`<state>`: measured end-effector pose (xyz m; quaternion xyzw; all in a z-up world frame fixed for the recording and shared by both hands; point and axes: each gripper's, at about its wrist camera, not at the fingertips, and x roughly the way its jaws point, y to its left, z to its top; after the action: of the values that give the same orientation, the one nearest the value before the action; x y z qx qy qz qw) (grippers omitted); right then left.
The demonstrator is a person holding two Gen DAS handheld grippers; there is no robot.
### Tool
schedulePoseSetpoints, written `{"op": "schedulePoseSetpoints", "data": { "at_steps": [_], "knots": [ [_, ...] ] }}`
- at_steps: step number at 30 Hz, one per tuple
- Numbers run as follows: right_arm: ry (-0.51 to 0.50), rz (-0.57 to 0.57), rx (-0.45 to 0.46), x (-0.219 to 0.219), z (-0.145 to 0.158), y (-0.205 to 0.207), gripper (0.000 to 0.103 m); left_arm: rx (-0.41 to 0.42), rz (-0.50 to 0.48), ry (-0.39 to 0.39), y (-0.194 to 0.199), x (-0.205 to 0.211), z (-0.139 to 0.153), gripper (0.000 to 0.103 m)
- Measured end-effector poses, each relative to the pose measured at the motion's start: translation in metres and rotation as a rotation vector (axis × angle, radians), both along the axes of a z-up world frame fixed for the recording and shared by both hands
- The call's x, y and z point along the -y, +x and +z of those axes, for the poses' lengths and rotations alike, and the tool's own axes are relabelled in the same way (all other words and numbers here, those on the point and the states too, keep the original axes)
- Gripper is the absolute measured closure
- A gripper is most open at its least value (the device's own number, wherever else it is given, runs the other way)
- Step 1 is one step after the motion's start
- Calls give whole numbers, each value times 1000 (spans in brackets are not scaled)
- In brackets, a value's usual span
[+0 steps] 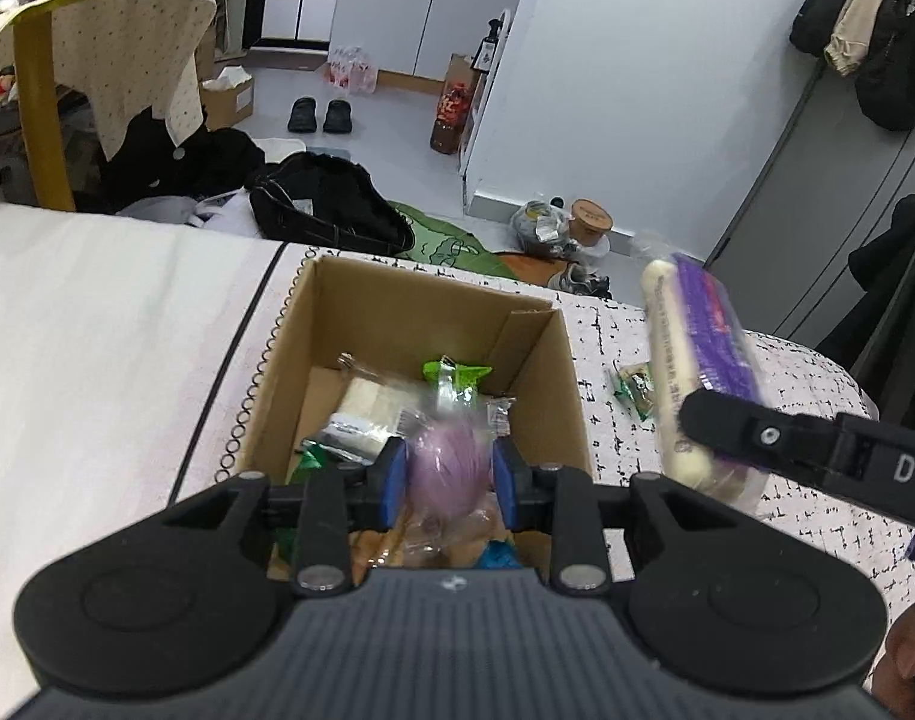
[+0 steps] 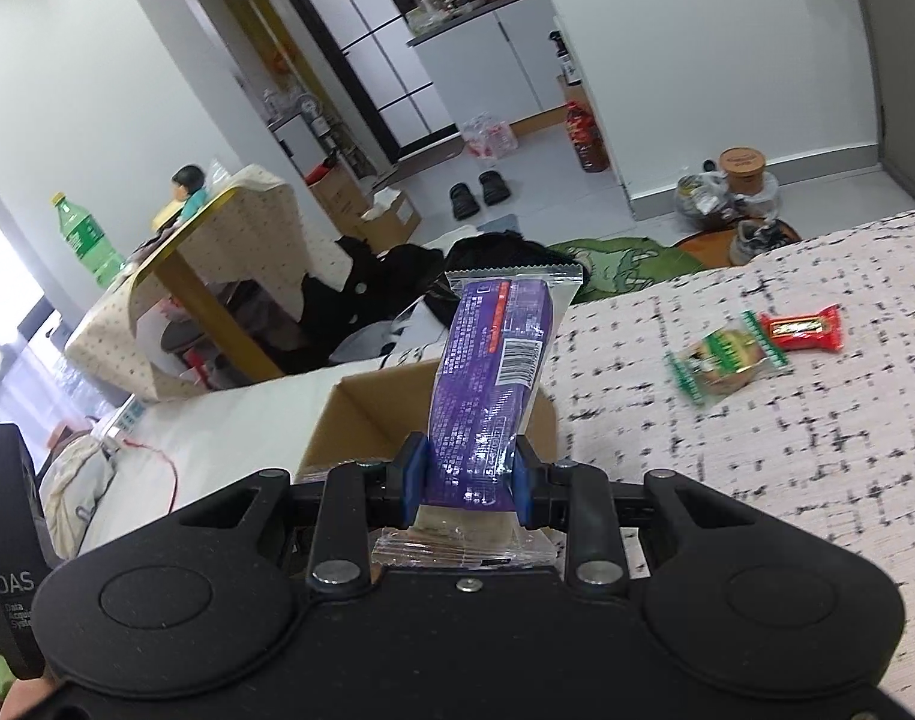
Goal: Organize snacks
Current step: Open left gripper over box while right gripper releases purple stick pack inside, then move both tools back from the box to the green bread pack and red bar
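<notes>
An open cardboard box (image 1: 433,285) stands on the bed and holds several wrapped snacks. Right over it is my left gripper (image 1: 448,477). A round purple snack (image 1: 448,462) in clear wrap sits blurred between its blue pads, and it looks loose rather than pinched. My right gripper (image 2: 469,480) is shut on a long purple-wrapped bar (image 2: 493,360), which stands up just right of the box (image 2: 361,414). The left wrist view shows that bar (image 1: 691,360) beside the box's right wall. A green snack (image 2: 724,363) and a red one (image 2: 802,330) lie on the blanket.
The box sits on a white, black-flecked blanket (image 2: 757,480) near the bed's far edge. Beyond that edge, black bags and clothes (image 1: 325,204) lie on the floor. A cloth-covered table (image 1: 97,48) stands at the far left, and a white wall corner (image 1: 577,90) lies ahead.
</notes>
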<state>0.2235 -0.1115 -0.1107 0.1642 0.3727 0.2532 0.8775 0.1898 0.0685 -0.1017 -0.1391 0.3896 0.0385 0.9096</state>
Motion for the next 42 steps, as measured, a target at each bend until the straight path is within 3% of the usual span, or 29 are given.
{"op": "schedulePoseSetpoints", "data": {
  "at_steps": [9, 15, 17, 20, 29, 38, 42],
  "knots": [
    [1, 42, -15, -23, -4, -4, 74, 24, 84, -26, -8, -25, 7, 67],
    [-2, 77, -10, -34, -6, -4, 73, 37, 106, -19, -12, -33, 9, 58],
    [-29, 84, -7, -37, -6, -4, 70, 36, 106, -18, -13, -33, 9, 56],
    [-44, 67, 12, -34, -3, -6, 46, 36, 105, -20, -13, -34, 10, 53],
    [-54, 3, -2, 0, -8, -3, 44, 46, 90, -26, -8, -26, 11, 37],
    [-75, -43, -8, 31, -13, -2, 34, 67, 36, -21, 0, 0, 18, 21],
    [-74, -81, -8, 46, -14, 1, 27, 68, 6, -22, 8, 15, 19, 19]
  ]
}}
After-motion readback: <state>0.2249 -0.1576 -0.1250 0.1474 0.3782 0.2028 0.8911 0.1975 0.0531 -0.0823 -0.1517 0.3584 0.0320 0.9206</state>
